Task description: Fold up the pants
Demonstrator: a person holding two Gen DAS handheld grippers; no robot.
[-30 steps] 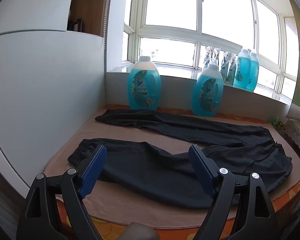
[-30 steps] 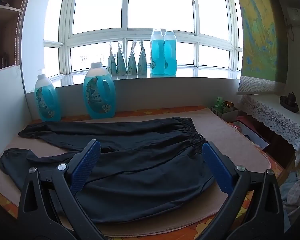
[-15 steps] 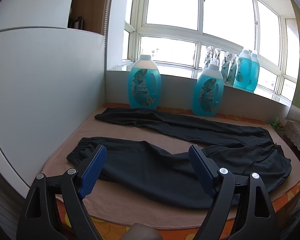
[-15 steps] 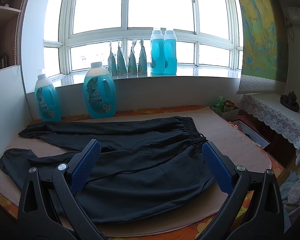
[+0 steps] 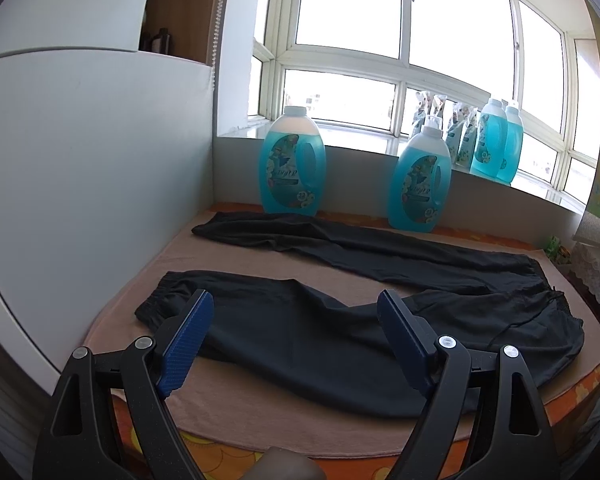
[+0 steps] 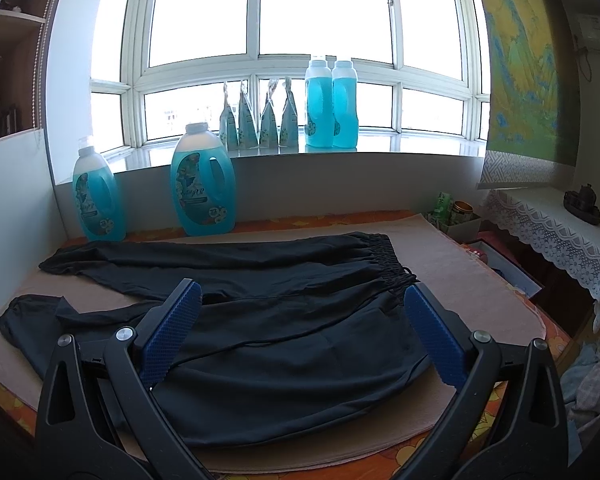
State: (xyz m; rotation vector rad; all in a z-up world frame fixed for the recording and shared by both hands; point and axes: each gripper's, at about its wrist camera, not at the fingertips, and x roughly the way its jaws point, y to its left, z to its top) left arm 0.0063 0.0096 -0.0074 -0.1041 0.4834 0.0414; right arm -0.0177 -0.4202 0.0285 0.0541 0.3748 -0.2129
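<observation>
Pants (image 5: 340,332): black, spread flat on mat (image 5: 236,404), legs apart, cuffs away from jugs' (image 5: 292,168) far end. Step: none begun. My left claw (image 5: 296,320) and right claw (image 6: 300,312) gape wide, empty, above near leg. Next: grip near leg, lay it over far leg.

Open approach over the pants (image 6: 260,320) — blue bottles (image 5: 292,164) along the far edge, wall (image 5: 80,180) left.
</observation>
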